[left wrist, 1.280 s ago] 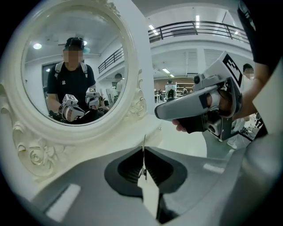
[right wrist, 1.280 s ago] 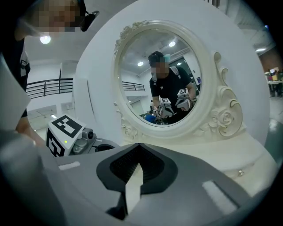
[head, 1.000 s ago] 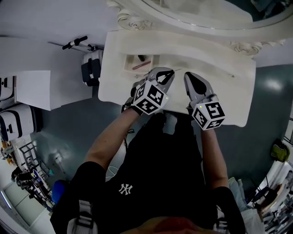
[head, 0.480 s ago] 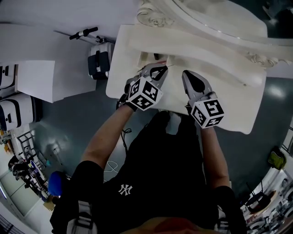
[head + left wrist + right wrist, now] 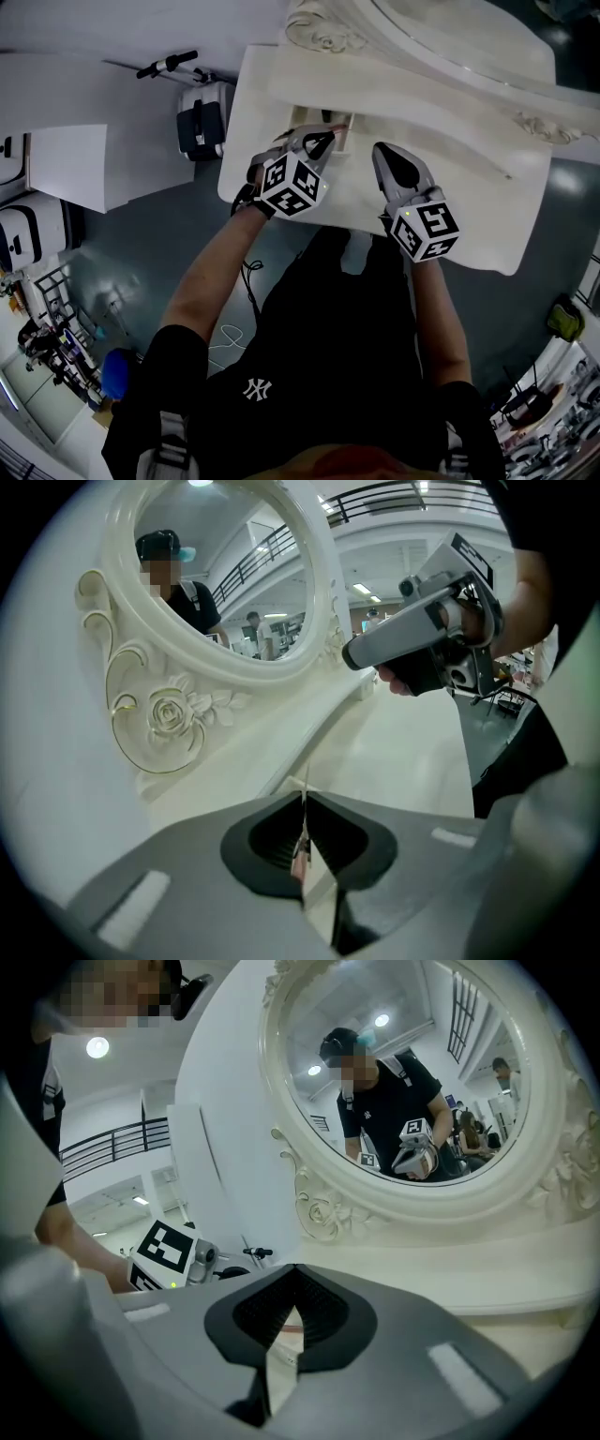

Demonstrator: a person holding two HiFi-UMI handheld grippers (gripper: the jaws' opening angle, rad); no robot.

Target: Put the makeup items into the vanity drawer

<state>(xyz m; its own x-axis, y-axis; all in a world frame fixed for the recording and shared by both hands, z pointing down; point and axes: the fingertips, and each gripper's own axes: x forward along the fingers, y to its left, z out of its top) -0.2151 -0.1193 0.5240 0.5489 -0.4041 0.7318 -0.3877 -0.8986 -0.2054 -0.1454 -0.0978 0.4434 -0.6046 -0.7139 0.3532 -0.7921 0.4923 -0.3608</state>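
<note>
Pinching thin makeup stick (image 5: pixel 302 841) over drawer (image 5: pixel 299 115), left hand-held gripper (image 5: pixel 324 140), right hand-held gripper (image 5: pixel 382 151) closed.

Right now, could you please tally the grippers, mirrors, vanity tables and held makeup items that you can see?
Grey two-jaw handheld grippers: 2 (left gripper, right gripper)
Ornate white oval-framed mirror: 1
White vanity table: 1
Thin makeup stick held in the left gripper: 1
Total: 5
</note>
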